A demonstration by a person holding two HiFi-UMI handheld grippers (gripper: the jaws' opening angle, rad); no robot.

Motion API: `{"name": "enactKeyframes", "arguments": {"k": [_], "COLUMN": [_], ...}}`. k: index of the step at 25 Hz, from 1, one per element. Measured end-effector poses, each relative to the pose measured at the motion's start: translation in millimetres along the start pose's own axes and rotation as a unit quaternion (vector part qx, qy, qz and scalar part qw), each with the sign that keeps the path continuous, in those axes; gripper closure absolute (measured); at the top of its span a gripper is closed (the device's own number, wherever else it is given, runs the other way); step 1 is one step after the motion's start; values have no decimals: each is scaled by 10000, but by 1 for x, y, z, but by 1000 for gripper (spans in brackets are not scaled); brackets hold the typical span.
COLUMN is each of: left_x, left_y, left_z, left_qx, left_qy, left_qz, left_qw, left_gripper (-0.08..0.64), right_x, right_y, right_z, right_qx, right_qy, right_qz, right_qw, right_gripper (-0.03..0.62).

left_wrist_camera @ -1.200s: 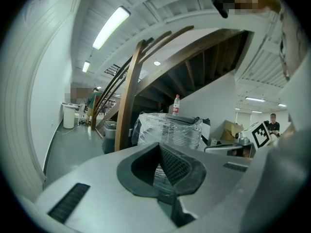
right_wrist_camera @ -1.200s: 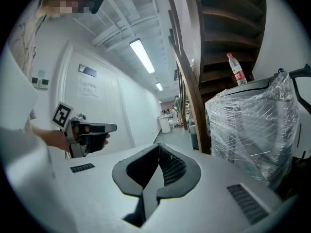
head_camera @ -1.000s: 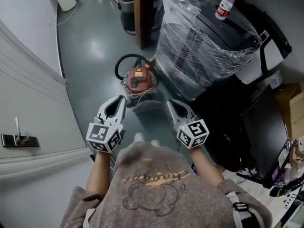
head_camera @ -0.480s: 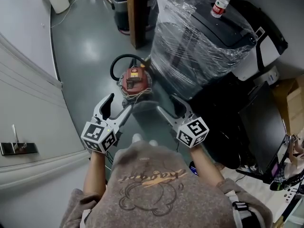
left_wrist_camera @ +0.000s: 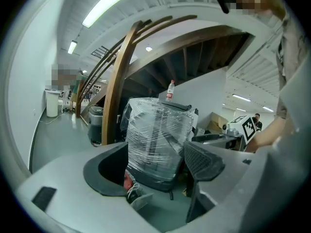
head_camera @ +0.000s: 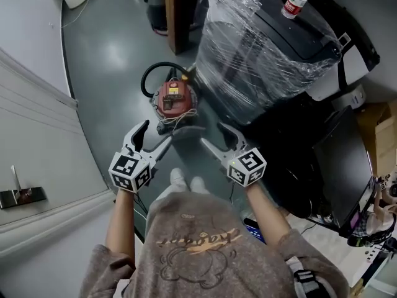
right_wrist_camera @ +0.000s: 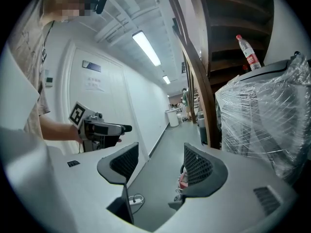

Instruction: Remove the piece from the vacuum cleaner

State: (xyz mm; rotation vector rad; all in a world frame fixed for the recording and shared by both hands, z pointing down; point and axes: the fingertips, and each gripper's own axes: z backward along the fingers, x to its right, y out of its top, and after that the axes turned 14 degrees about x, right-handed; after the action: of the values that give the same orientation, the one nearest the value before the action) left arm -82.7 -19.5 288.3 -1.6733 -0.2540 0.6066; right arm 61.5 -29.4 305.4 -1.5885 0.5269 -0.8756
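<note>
The red vacuum cleaner (head_camera: 175, 99) is sitting on the grey floor (head_camera: 111, 61), its black hose (head_camera: 151, 78) looping behind it and a white cord (head_camera: 175, 125) bunching at its near side. It is standing just beside a large plastic-wrapped bundle (head_camera: 260, 42), which is carrying a water bottle (head_camera: 296, 0) on top. A grey flat part (head_camera: 188, 135) is lying on the floor just in front of the vacuum cleaner.

The person is reaching both bare forearms forward and slightly down, one on each side of that part, short of the vacuum cleaner. The left gripper (head_camera: 155, 135) is pointing at the vacuum cleaner's near left side; its jaws have just been opening and are standing spread, gripping nothing. The right gripper (head_camera: 215, 136) is mirroring it, its jaws also freshly spread and gripping nothing. The person's white shoes (head_camera: 189, 180) are planted just behind the grippers.
</note>
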Motion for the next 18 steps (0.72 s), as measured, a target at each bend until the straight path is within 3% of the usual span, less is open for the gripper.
{"name": "enactKeyframes", "arguments": {"k": [7, 12, 18], "left_x": [-32, -50, -84], "left_y": [-68, -141, -236], "left_z": [-30, -50, -83], "left_qx": [-490, -1102, -1485], "left_qy": [18, -106, -186], "left_qz": [202, 161, 215], "left_qw": [9986, 9937, 9885], "left_gripper": [227, 225, 227], "right_x": [35, 60, 95], "right_y": [-67, -132, -226], "right_z": [-19, -34, -60], "right_qx": [-689, -1324, -1883], "right_qy": [-25, 132, 245], "right_qz": [-160, -40, 140], "right_qw": [9975, 9911, 9817], "right_gripper": [333, 333, 333]}}
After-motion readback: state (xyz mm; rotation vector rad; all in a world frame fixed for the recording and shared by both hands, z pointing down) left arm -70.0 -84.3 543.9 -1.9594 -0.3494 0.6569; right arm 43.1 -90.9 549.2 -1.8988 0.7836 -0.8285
